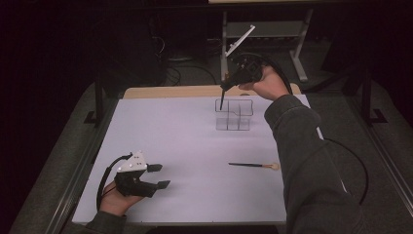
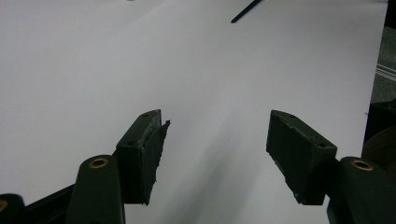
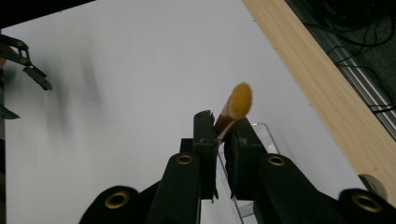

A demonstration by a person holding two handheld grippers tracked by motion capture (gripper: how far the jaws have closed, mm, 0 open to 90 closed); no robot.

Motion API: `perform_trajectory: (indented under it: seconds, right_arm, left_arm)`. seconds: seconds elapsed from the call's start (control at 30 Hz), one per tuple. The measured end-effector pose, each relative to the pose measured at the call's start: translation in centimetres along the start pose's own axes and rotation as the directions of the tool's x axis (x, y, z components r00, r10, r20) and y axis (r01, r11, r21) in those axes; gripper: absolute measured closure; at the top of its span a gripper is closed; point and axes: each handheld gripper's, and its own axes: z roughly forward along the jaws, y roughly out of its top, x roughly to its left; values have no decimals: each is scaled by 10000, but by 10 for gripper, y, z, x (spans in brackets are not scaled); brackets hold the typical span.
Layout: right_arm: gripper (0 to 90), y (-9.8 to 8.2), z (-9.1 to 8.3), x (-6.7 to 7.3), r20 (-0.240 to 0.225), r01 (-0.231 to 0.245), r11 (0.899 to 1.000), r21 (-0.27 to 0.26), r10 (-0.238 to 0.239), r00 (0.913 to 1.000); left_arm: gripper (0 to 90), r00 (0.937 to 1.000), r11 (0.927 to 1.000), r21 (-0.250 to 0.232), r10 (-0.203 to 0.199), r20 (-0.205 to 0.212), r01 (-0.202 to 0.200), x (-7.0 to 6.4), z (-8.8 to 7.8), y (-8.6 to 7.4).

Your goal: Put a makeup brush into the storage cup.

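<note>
Left gripper (image 1: 160, 176) sits wide open and empty at the table's (image 1: 195, 195) near edge. Right gripper (image 1: 225, 87), clamped on a slim black-handled brush (image 1: 222, 100), hangs it near-vertical over the clear plastic divided organizer (image 1: 234, 115), at 12 o'clock far out.

A divided holder (image 1: 234, 114) stands toward the far middle of the tabletop (image 1: 185, 141). A brush (image 1: 220, 100) held by the right claw (image 1: 225, 87) hangs above the holder's left compartment. A second brush (image 1: 253, 165) lies flat nearer the front, right of the left claw (image 1: 159, 176).
</note>
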Motion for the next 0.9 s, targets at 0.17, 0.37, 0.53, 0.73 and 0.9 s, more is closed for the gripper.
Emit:
perform_trajectory:
  seconds: [0.17, 0.37, 0.53, 0.73, 0.9]
  right_arm:
    - [826, 2, -1, -7, 242, -118, 9999, -24, 118, 9996]
    - [826, 0, -3, -15, 416, -391, 9992, -50, 393, 9984]
    - [826, -2, 1, -21, 596, -545, 9985, 32, 543, 9967]
    - [826, -2, 7, -24, 605, -668, 9977, 79, 662, 9960]
    - [826, -3, 11, -23, 657, -652, 9978, 142, 641, 9958]
  left_arm:
    - [356, 10000, 10000, -22, -76, -7, 76, 0, -1, 0]
    - [355, 10000, 10000, -47, -35, -31, 35, -1, -1, 0]
    - [351, 10000, 10000, -52, -8, -17, 8, 0, -1, 0]
    - [348, 10000, 10000, -58, -62, -44, 62, 0, -1, -1]
    - [346, 9997, 9997, -110, -227, -39, 227, 0, -3, -2]
